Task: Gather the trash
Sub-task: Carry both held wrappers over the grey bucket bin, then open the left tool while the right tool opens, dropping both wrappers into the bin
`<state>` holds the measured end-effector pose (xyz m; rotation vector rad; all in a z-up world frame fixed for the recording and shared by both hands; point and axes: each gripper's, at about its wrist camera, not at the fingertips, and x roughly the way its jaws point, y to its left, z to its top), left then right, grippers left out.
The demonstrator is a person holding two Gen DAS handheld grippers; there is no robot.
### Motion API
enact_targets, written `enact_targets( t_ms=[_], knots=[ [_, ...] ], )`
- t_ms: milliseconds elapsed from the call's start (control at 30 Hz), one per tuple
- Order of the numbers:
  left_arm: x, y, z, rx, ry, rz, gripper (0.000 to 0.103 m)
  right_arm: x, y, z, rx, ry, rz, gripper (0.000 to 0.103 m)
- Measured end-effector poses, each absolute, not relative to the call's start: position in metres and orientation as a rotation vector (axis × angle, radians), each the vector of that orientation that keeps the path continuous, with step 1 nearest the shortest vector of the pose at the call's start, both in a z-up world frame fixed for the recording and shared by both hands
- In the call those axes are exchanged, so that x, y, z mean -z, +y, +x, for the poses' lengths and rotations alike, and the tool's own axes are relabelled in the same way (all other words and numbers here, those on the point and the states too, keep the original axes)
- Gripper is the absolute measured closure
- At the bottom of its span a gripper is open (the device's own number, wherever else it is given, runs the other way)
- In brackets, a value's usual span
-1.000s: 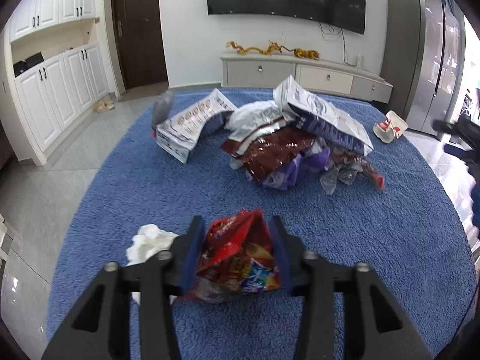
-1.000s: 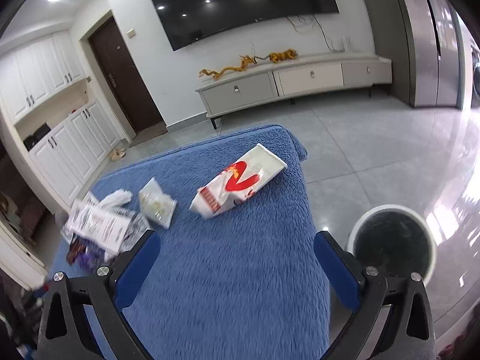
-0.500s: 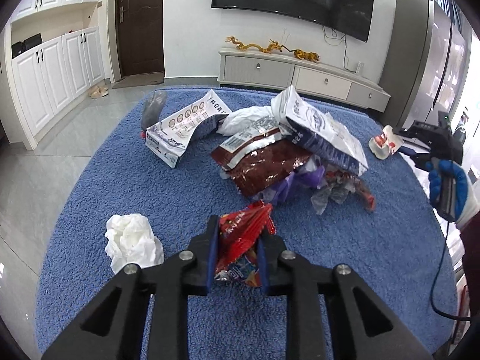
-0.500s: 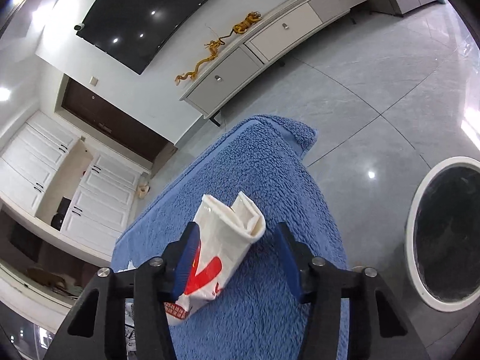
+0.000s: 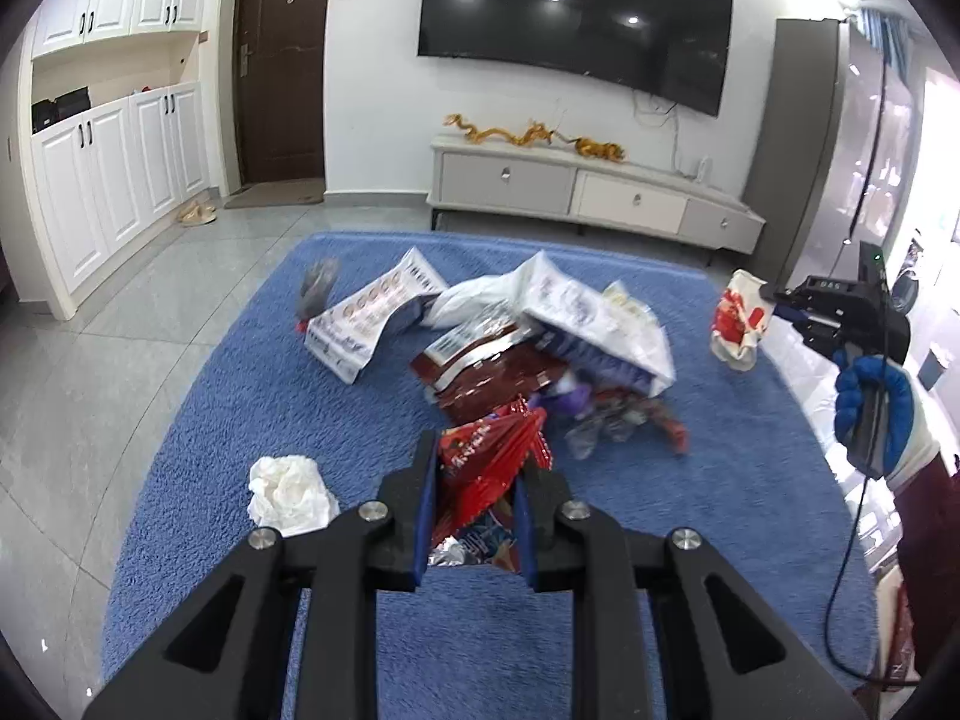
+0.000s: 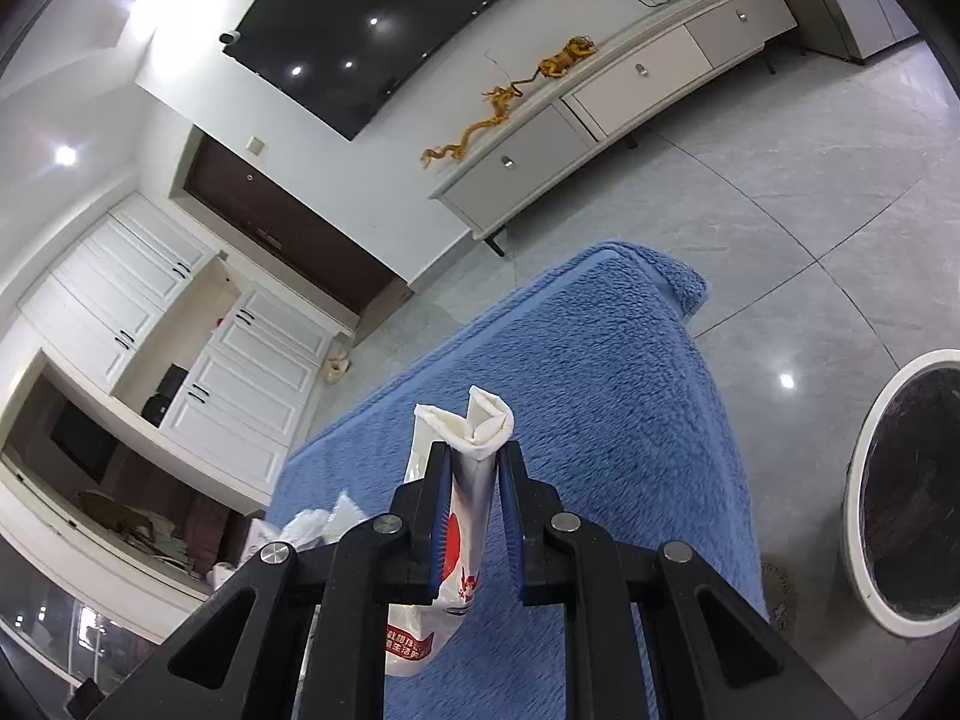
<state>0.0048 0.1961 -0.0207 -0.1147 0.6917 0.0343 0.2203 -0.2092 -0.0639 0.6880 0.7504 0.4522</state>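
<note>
My left gripper (image 5: 474,462) is shut on a red snack wrapper (image 5: 486,456) and holds it above the blue rug (image 5: 300,408). A pile of trash (image 5: 528,348) with white and dark red bags lies beyond it. A crumpled white tissue (image 5: 291,489) lies to the left. My right gripper (image 6: 474,462) is shut on a white and red paper bag (image 6: 465,516), lifted off the rug (image 6: 600,360); both also show in the left wrist view at the right, the gripper (image 5: 786,309) and the bag (image 5: 735,324). A round white-rimmed bin (image 6: 906,498) stands on the floor at the right.
A white box (image 5: 372,318) and a grey wrapper (image 5: 315,288) lie at the rug's far left. A TV cabinet (image 5: 594,198) stands against the far wall, white cupboards (image 5: 114,162) on the left. Grey tile floor (image 6: 810,210) surrounds the rug.
Both grippers have closed and lifted: the left squeezed the red wrapper and raised it, the right shut on the white and red bag and raised it off the rug.
</note>
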Motion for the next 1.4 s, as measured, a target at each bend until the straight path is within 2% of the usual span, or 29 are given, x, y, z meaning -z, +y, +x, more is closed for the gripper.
enact_targets(
  t_ms=[333, 500, 667, 867, 1067, 1133, 1167, 1233, 1400],
  knots=[
    [-0.029, 0.125, 0.036, 0.141, 0.649, -0.028, 0.083, 0.002, -0.258, 0.170, -0.378, 0.643, 0.668, 0.088],
    [-0.037, 0.035, 0.089, 0.310, 0.676, 0.025, 0.083, -0.020, -0.328, 0.144, -0.198, 0.616, 0.643, 0.088],
    [-0.020, -0.072, 0.147, 0.447, 0.745, 0.067, 0.083, -0.020, -0.384, 0.137, 0.017, 0.643, 0.551, 0.088],
    [0.032, -0.182, 0.220, 0.501, 0.901, 0.070, 0.083, 0.018, -0.427, 0.156, 0.181, 0.744, 0.466, 0.088],
    [0.084, -0.251, 0.266, 0.514, 1.024, 0.074, 0.080, 0.080, -0.448, 0.183, 0.244, 0.880, 0.459, 0.087],
    [0.098, -0.265, 0.276, 0.523, 1.053, 0.072, 0.078, 0.099, -0.451, 0.190, 0.255, 0.921, 0.458, 0.086],
    [0.106, -0.272, 0.282, 0.524, 1.068, 0.070, 0.072, 0.106, -0.456, 0.192, 0.257, 0.933, 0.458, 0.086],
    [0.118, -0.280, 0.289, 0.524, 1.090, 0.060, 0.067, 0.120, -0.460, 0.199, 0.261, 0.969, 0.458, 0.082],
    [0.145, -0.286, 0.304, 0.523, 1.157, 0.036, 0.066, 0.143, -0.468, 0.207, 0.251, 1.031, 0.479, 0.081]
  ],
)
